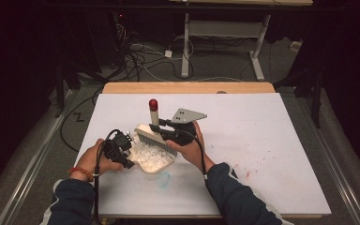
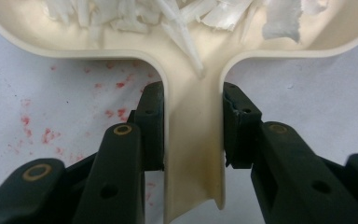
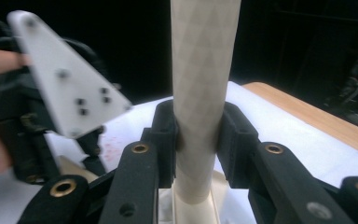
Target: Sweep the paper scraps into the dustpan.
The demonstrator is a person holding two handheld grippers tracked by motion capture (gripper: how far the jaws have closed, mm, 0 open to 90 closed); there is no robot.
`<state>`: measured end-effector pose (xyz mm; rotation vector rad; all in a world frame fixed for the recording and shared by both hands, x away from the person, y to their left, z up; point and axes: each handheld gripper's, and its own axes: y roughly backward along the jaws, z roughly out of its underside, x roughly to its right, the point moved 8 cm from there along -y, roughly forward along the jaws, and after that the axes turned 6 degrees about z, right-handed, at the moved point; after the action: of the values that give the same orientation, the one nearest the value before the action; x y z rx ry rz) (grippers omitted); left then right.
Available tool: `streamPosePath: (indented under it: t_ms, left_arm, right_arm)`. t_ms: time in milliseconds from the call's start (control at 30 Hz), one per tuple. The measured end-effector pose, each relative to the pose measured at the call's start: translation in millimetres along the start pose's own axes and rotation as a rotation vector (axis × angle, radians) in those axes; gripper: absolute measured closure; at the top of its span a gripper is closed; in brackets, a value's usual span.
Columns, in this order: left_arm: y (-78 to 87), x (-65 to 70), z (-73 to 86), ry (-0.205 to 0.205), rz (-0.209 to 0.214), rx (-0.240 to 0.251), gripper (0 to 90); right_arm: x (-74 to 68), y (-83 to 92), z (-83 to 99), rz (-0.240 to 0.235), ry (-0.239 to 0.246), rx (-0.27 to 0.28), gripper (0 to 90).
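Observation:
A cream dustpan (image 1: 155, 161) lies on the white table sheet (image 1: 262, 140) with white paper shreds (image 2: 177, 16) in it. My left gripper (image 2: 193, 100) is shut on the dustpan's narrow handle (image 2: 193, 154), one pad on each side. In the high view it (image 1: 129, 161) sits at the pan's left side. A brush with pale bristles (image 1: 155, 141) stands over the pan, its cream handle (image 3: 200, 70) upright and tipped with a red cap (image 1: 153, 104). My right gripper (image 3: 199, 128) is shut on that handle, and it (image 1: 163, 130) sits just right of the brush.
Red specks (image 1: 249, 173) and a faint blue smear (image 1: 164, 180) mark the sheet. The table's wooden far edge (image 1: 187, 87) lies beyond. Cables (image 1: 140, 61) and a desk frame (image 1: 225, 33) are on the floor behind. The left gripper's grey plate (image 3: 70, 84) appears in the right gripper view.

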<state>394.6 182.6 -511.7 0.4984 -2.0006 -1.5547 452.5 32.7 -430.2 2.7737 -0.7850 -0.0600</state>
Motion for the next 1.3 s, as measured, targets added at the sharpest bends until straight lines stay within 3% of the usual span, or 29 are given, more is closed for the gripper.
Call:
streamPosePath:
  t_ms: [133,367,567,667,700,900,933,1067,1300]
  left_arm:
    - [-1.0,1.4,0.6,-0.005,0.002,-0.001,63.3]
    - [-3.5,5.5,2.1,-0.036,0.000,-0.012,63.3]
    - [-6.4,8.3,4.2,-0.057,-0.006,-0.038,63.3]
    - [-6.6,12.5,5.9,-0.068,-0.005,-0.047,63.3]
    - [-6.7,13.5,6.5,-0.069,-0.005,-0.051,63.4]
    - [-7.2,19.6,8.9,-0.075,-0.002,-0.061,63.3]
    - [-7.2,20.3,9.0,-0.072,0.001,-0.060,63.4]
    - [-7.8,23.3,9.4,-0.076,-0.001,-0.069,63.4]
    - [-11.1,34.3,8.4,-0.107,0.001,-0.093,63.4]
  right_arm:
    - [-9.5,6.8,-6.8,-0.023,0.015,0.013,71.2]
    - [-3.8,18.7,-23.7,0.054,0.048,0.043,71.2]
    - [11.9,41.1,-29.5,0.131,0.034,0.038,71.2]
    - [21.1,56.5,-21.5,0.187,0.031,0.010,71.2]
    - [26.8,65.8,-12.6,0.225,0.033,-0.020,71.2]
    - [34.0,85.2,8.8,0.282,0.011,-0.072,71.2]
    - [31.7,89.6,19.0,0.285,0.008,-0.106,71.2]
    - [24.4,97.6,24.6,0.275,0.002,-0.117,71.2]
    - [-9.6,98.6,27.1,0.217,0.031,-0.136,71.0]
